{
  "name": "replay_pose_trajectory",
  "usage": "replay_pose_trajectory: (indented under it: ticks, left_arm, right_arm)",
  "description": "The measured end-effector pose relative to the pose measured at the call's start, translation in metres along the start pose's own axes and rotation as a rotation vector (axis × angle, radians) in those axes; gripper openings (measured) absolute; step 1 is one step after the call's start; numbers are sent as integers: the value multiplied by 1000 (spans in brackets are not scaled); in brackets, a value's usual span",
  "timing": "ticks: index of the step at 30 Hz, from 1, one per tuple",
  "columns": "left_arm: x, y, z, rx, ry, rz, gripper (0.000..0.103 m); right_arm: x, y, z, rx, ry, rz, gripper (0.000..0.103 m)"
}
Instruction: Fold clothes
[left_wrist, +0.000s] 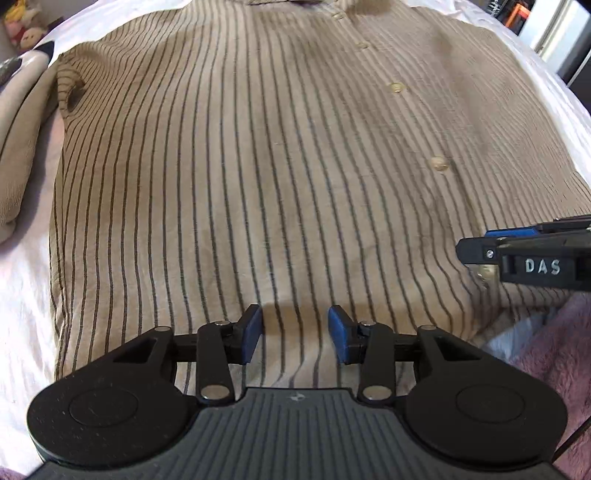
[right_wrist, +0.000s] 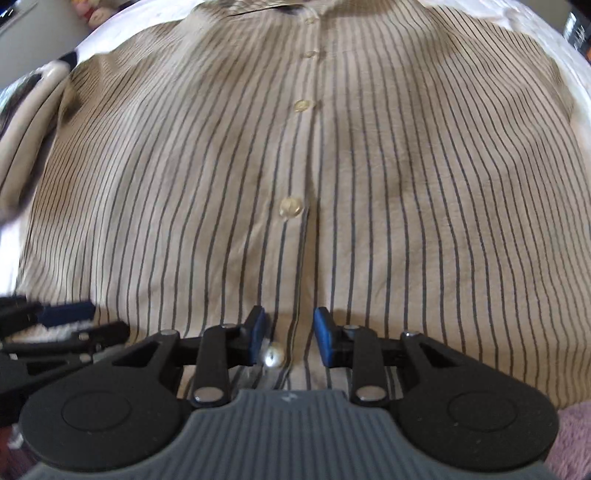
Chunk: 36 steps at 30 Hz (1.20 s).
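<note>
Both grippers' jaws apart, left gripper (left_wrist: 295, 332) and right gripper (right_wrist: 289, 334) over striped shirt (left_wrist: 258, 166) hem.

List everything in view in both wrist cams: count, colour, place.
striped shirt: 1, beige with dark thin stripes, spread flat, front up, fills both views
shirt buttons: at least 5 visible, pale, in a line down the placket
white sheet: 1, white, under the shirt
folded garment: 1, beige, left of the shirt on the sheet
pink fuzzy fabric: 1, mauve-pink, near right corner beside the hem
plush toys: a few, blurred, far left background
left gripper: 1, black with blue pads, open over the hem, left of the placket
right gripper: 1, black with blue pads, open, straddling the placket at the hem
</note>
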<state>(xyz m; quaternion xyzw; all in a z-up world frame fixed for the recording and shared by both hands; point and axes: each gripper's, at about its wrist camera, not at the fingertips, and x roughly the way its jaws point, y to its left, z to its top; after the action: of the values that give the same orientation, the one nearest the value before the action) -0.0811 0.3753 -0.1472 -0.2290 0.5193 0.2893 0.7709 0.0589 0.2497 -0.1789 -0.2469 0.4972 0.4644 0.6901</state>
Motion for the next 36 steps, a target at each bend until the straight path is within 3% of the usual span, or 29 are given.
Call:
replay_pose_trajectory:
  ticks: [2, 6, 9, 10, 12, 16, 18, 20, 21, 23, 25, 29, 36]
  left_arm:
    - [-12, 4, -2, -27, -55, -41, 37]
    - [-40, 24, 0, -143, -212, -65, 37]
    - [-61, 38, 5, -194, -316, -27, 38]
    - [-67, 42, 8, -206, -346, -13, 42]
    - [-75, 48, 14, -235, -397, 8, 50]
    - [-82, 58, 32, -239, -455, 105, 58]
    - [-82, 58, 41, -212, -489, 185, 63]
    - [-80, 57, 45, -197, -553, 272, 75]
    - [-78, 57, 48, -193, -577, 311, 76]
    - [-71, 59, 55, -204, -583, 362, 76]
    - [-61, 63, 60, -212, -593, 357, 76]
    - [-39, 69, 60, -213, -597, 389, 76]
    - [-18, 81, 61, -293, -568, 401, 76]
  right_arm:
    - [-12, 1, -7, -15, -61, 16, 33]
    - [-43, -4, -17, -1, -268, 69, 33]
    - [-49, -2, -8, -8, -317, 73, 37]
    - [-51, -2, -5, -10, -333, 75, 44]
    - [-55, 0, 1, -14, -366, 78, 47]
    - [-56, -2, 18, -27, -450, 56, 72]
    - [-54, 2, 28, -36, -503, 2, 73]
    - [-51, 6, 38, -41, -555, -49, 81]
    - [-49, 6, 42, -28, -578, -60, 89]
    - [-46, 6, 50, -1, -624, -81, 91]
    - [-42, 7, 59, 26, -665, -98, 91]
    - [-30, 12, 79, 55, -676, -80, 91]
    - [-2, 28, 99, -85, -687, -25, 91]
